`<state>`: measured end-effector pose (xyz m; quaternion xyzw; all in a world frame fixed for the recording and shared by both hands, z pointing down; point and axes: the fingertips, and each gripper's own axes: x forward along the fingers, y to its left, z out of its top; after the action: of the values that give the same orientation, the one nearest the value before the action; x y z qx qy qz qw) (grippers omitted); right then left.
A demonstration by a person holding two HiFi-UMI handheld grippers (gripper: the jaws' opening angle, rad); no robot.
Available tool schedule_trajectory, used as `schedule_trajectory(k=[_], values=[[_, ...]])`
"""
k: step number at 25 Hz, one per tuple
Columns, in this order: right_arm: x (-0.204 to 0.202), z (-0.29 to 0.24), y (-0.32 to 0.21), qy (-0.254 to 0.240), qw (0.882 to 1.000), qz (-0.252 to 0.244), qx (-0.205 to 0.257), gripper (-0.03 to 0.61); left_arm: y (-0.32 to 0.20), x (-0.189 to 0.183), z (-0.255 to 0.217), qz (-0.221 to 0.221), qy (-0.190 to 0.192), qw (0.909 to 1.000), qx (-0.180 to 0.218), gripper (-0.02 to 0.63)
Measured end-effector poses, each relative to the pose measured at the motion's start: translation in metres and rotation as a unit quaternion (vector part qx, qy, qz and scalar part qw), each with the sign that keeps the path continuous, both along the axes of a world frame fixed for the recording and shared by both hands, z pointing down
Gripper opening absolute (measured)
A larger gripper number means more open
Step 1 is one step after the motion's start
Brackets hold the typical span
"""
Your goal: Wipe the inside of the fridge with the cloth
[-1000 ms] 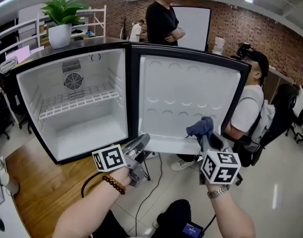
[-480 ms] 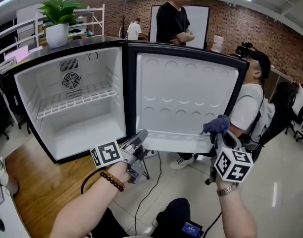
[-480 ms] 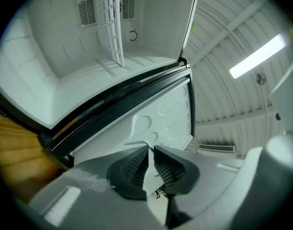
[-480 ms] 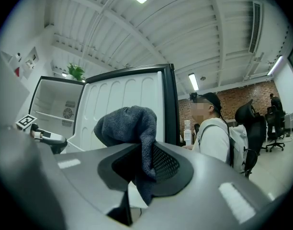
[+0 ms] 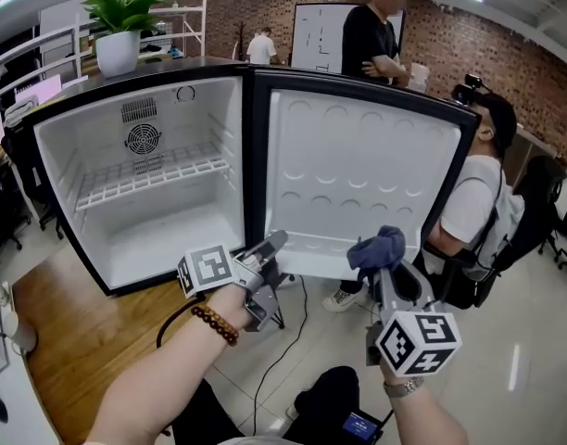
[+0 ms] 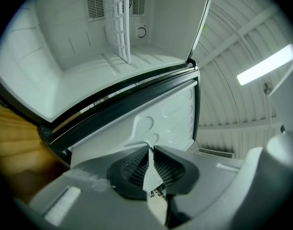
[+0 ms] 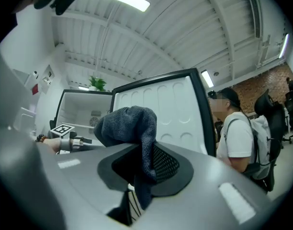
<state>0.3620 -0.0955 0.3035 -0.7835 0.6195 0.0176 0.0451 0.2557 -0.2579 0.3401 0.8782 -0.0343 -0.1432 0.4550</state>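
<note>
The dark blue-grey terry cloth (image 7: 129,123) is pinched in the right gripper (image 7: 141,164), whose jaws are closed on a fold of it; most of the fabric is bunched in a wad above the jaw tips, and a short tail hangs down between them; gripper and cloth are held in front of the open white-lined door (image 5: 358,174), outside the cabinet. The small black fridge with a white plastic interior (image 5: 80,156) stands wide open, with only a white wire shelf (image 5: 149,176) inside. The left gripper (image 5: 274,241) is held near the door's lower edge, its jaws almost together with nothing between them.

The cloth looks light, soft and limp; it should drape and crumple rather than keep a shape, and its nap should grip the pads well. The present hold by a fold seems sensible, provided the wad stands proud of the tips; otherwise hard jaws could scrape the liner; the loose tail could snag on the wire shelf.
</note>
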Motion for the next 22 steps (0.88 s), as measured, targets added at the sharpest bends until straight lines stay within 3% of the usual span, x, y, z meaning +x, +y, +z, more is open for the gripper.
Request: schedule_trajectory(k=[8, 22], values=[[-0.05, 0.083, -0.085, -0.041, 0.993, -0.057, -0.091, 0.06, 0.0, 0.001, 0.0, 0.01, -0.02, 0.9994, -0.028, 0.037], [-0.083, 0.117, -0.178, -0.06, 0.981, -0.104, -0.151, 0.06, 0.004, -0.002, 0.003, 0.039, -0.041, 0.9975, -0.042, 0.035]])
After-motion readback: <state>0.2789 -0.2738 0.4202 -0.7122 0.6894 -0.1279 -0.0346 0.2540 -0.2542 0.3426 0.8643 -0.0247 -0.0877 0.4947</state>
